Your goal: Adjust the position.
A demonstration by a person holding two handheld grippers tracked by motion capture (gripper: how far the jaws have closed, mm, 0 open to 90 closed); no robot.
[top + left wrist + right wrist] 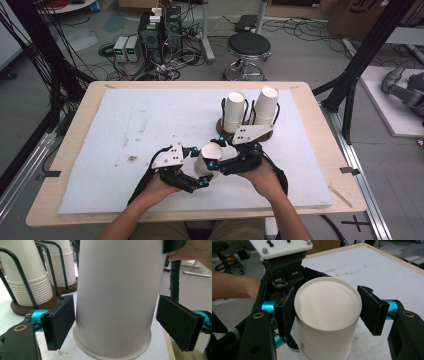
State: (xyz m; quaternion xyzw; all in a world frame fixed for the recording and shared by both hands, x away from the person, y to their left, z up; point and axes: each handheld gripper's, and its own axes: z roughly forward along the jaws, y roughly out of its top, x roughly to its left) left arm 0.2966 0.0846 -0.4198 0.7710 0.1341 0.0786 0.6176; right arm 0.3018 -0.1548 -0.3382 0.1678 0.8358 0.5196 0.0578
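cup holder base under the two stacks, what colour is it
Dark brown base, best in the left gripper view.

paper cup [207, 159] | plain white, rolled rim, base end toward the person's right | tilted above the white mat, in front of the cup stacks

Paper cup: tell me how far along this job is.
Done: one paper cup is out of the two stacks in the holder. In hand: the right tool is shut on it; the left tool has its jaws open around the rim end. Left: probably the left grip, then setting it down.
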